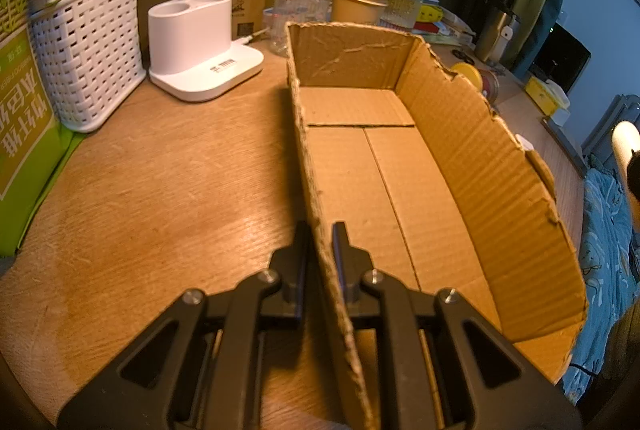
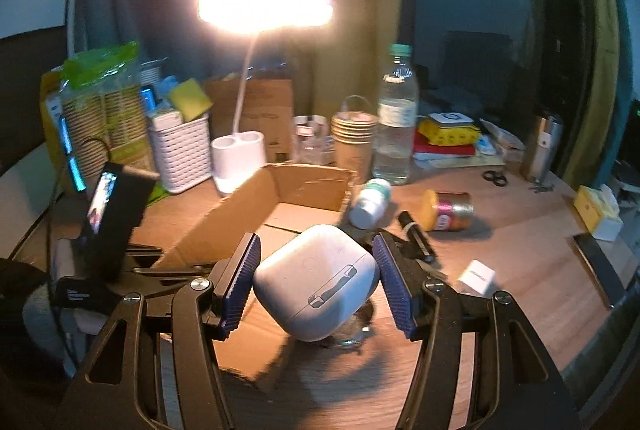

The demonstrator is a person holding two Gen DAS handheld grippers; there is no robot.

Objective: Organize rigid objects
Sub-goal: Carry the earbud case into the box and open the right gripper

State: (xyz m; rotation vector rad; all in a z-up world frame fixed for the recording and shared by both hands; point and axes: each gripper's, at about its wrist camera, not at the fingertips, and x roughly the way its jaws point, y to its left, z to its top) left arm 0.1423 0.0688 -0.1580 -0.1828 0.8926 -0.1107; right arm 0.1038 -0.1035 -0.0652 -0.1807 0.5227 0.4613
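The left tongs (image 1: 320, 230) are clamped on the near side wall of the empty cardboard box (image 1: 472, 158), most likely to steady it on the tabletop (image 1: 160, 198) while things go in. The right tongs (image 2: 316, 278) grip a white earbud case (image 2: 316, 282) between their ribbed pads, raised over the box's near corner, apparently for dropping inside. A pill bottle (image 2: 370, 202), tin can (image 2: 448, 210) and marker (image 2: 416, 236) lie beside the box, not yet packed.

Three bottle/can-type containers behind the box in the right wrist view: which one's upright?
The tall clear plastic water bottle with the pale green cap stands upright. The small white green-capped bottle and the yellow-lidded metallic can both lie on their sides.
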